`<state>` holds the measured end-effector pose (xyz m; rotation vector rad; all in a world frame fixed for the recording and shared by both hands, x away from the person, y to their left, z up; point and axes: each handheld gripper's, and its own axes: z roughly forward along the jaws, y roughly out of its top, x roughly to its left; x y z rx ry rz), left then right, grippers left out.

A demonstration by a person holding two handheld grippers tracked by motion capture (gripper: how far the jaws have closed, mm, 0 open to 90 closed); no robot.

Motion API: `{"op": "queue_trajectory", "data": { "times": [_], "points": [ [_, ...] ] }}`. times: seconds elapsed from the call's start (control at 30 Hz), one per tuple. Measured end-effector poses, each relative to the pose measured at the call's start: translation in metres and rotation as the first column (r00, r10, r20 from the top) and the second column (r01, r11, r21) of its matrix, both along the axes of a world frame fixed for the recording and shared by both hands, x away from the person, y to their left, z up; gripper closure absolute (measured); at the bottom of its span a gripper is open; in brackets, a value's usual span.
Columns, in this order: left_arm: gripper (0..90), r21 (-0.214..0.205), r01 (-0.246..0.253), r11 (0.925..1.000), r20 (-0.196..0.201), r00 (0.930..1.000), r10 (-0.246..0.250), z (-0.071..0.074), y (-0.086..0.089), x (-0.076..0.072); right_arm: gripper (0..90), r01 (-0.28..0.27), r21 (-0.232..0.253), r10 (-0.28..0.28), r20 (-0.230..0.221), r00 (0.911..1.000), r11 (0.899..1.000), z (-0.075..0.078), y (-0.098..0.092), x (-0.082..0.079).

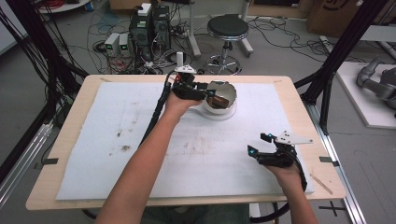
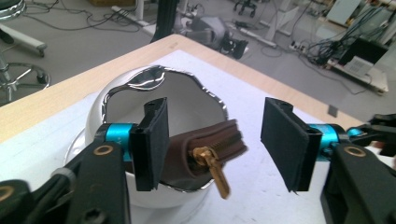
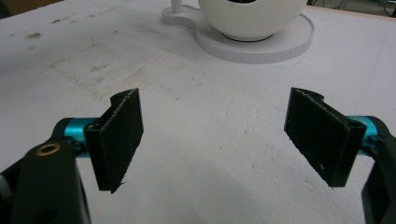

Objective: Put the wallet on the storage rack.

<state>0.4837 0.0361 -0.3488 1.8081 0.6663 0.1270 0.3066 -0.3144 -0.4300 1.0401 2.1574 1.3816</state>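
On my surface (image 1: 70,154) I count one white bowl (image 2: 140,196) with a silver-lined rim on one white base plate (image 3: 261,46) near the far edge at its middle, one brown zip pouch (image 2: 205,144) lying inside that bowl with its one brass zipper pull (image 2: 217,175) hanging over the rim, and one white mat (image 1: 116,140). My left claw (image 2: 215,140) is spread at the bowl's rim, one pad inside, pinching nothing. My right claw (image 3: 219,135) is spread and empty near the right front corner; I read no writing.
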Motion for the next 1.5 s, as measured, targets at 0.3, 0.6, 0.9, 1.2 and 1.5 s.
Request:
{"op": "queue_trajectory", "data": {
  "times": [0.3, 0.6, 0.9, 1.2, 1.5],
  "points": [
    [35.0, -0.047, 0.014, 0.9988, 0.025, 0.9996, -0.013, 0.014, 0.029, -0.022, 19.9, -0.001, -0.003, 0.001, 0.008, 1.0, 1.0, 0.002, 0.004, -0.001],
    [28.1, -0.082, 0.065, 0.9945, 0.048, 0.997, -0.061, 0.013, 0.057, -0.053, 19.9, 0.003, 0.011, -0.003, 0.015, 0.9999, 1.0, 0.006, 0.007, -0.002],
    [27.0, -0.061, 0.114, 0.9916, 0.064, 0.9919, -0.11, 0.005, 0.076, -0.084, 19.9, -0.009, 0.015, 0.009, 0.016, 0.9998, 1.0, 0.007, 0.011, -0.002],
    [25.8, -0.059, 0.115, 0.9916, 0.067, 0.9915, -0.111, -0.013, 0.101, -0.109, 19.9, -0.013, 0.014, 0.012, 0.011, 0.9999, 1.0, 0.007, 0.013, -0.001],
    [24.6, -0.075, 0.056, 0.9956, 0.062, 0.9967, -0.052, -0.033, 0.144, -0.136, 19.9, -0.007, 0.013, 0.007, 0.011, 0.9999, 1.0, 0.005, 0.009, 0.0]
  ]
}}
